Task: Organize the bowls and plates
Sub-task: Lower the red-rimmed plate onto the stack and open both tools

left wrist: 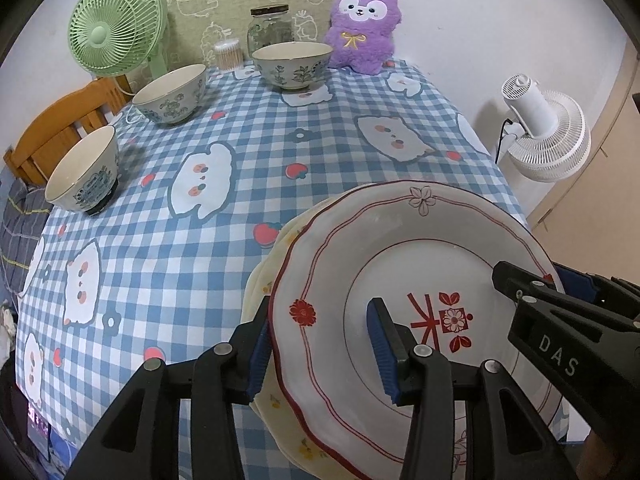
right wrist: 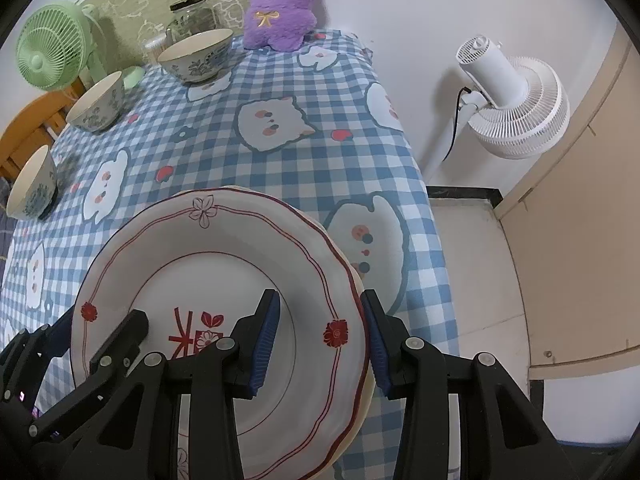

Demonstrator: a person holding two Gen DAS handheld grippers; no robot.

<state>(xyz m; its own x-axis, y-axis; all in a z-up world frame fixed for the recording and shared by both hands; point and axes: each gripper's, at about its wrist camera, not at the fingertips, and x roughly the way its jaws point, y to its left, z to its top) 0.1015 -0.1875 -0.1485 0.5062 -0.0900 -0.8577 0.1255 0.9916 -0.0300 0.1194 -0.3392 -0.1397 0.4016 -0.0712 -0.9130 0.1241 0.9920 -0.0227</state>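
White plate (left wrist: 360, 264) sits on the stack by the surface's near edge; our left gripper (left wrist: 320, 344) and right gripper (right wrist: 320, 340) jaws straddle its rims (apart, not pinching) to steady it.

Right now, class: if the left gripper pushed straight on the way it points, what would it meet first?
Probably the red-rimmed plate: the left gripper already straddles its edge, one finger over its face, so the plate lies directly ahead.

A home, likely a dining corner: the worktop (left wrist: 224, 248) wears a blue checked cartoon cloth, with a plush toy (left wrist: 362, 28), a jar (left wrist: 270, 28) and a green fan (left wrist: 116, 24) along its far edge, a wooden chair (left wrist: 60, 128) at its left edge, and a white fan (right wrist: 516, 100) standing on the floor.
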